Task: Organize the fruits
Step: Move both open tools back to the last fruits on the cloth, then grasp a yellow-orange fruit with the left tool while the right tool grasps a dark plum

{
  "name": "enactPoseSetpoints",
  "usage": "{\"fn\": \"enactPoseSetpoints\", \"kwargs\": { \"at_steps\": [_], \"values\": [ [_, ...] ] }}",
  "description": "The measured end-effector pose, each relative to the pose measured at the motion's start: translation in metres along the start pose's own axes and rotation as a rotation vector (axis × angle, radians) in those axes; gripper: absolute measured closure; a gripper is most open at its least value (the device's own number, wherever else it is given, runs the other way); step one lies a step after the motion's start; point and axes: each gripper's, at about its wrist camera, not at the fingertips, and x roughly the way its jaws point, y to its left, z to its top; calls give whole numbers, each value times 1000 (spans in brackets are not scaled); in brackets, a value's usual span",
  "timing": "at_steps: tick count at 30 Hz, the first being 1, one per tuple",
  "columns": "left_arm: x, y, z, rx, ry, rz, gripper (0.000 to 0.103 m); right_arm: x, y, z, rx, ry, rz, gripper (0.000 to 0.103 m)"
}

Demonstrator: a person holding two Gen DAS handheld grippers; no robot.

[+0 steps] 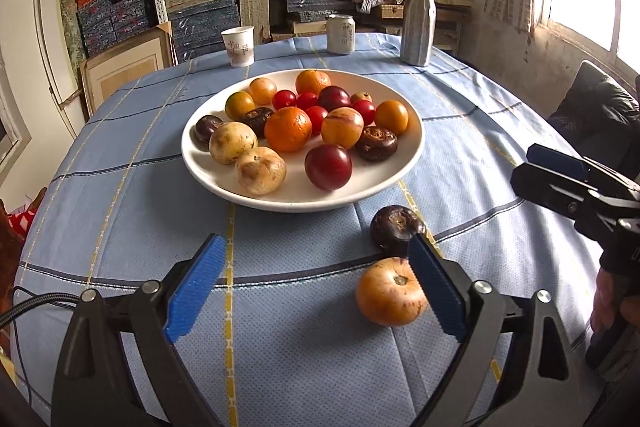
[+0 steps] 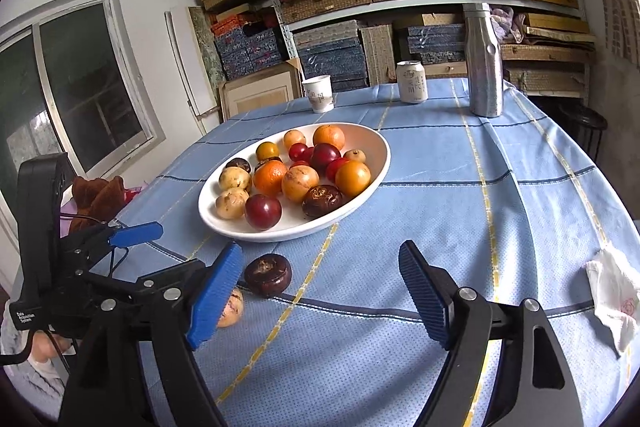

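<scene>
Two fruits lie loose on the blue checked tablecloth (image 1: 132, 195), just off the near rim of the white plate (image 1: 412, 155): a dark purple-brown, flattened water chestnut (image 1: 394, 227) with a dry, wrinkled top, and a paler orange-yellow round fruit (image 1: 386, 293) with faint streaks and a small brown stem scar, just nearer the table's near edge. The two sit close together; whether they touch cannot be told. The plate, toward the middle of the table, carries the rest in a loose heap: two bright tangerines, small red cherry tomatoes, glossy dark red plums, tan speckled round fruits and more dark chestnuts. The left gripper (image 1: 316, 287) has its blue ribbed pads spread wide and empty, its right pad in front of the pale fruit. The right gripper (image 2: 322, 295) is likewise spread with nothing between its pads, the chestnut just beyond its left pad. At the far edge stand a paper cup (image 1: 238, 47), a can (image 1: 340, 34) and a metal bottle (image 1: 417, 21).
</scene>
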Motion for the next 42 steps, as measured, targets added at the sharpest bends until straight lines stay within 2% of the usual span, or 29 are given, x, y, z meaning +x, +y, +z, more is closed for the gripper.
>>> {"fn": "enactPoseSetpoints", "kwargs": {
  "at_steps": [10, 11, 15, 24, 27, 31, 35, 37, 42],
  "values": [
    [9, -8, 0, 40, 45, -16, 12, -1, -2, -1, 10, -1, 2, 20],
    [9, -8, 0, 43, 47, -17, 14, -2, -2, -1, 11, -2, 3, 20],
    [15, -12, -1, 63, 80, -34, 32, -2, -2, -1, 13, -3, 2, 20],
    [17, -16, -1, 78, 95, -76, 40, -2, -2, -1, 15, -1, 4, 19],
    [19, -15, -2, 75, 103, -98, 41, -2, -2, -1, 15, 1, 5, 19],
    [19, -20, -5, 87, 126, -169, 41, -1, -3, -2, 20, 6, 6, 19],
    [19, -28, -7, 115, 139, -193, 42, 0, -5, -3, 30, 10, 8, 19],
    [21, -29, -7, 110, 152, -223, 47, 0, -5, -2, 30, 10, 9, 19],
    [22, -40, -8, 136, 166, -280, 70, 0, -5, -2, 33, 10, 8, 19]
  ]
}}
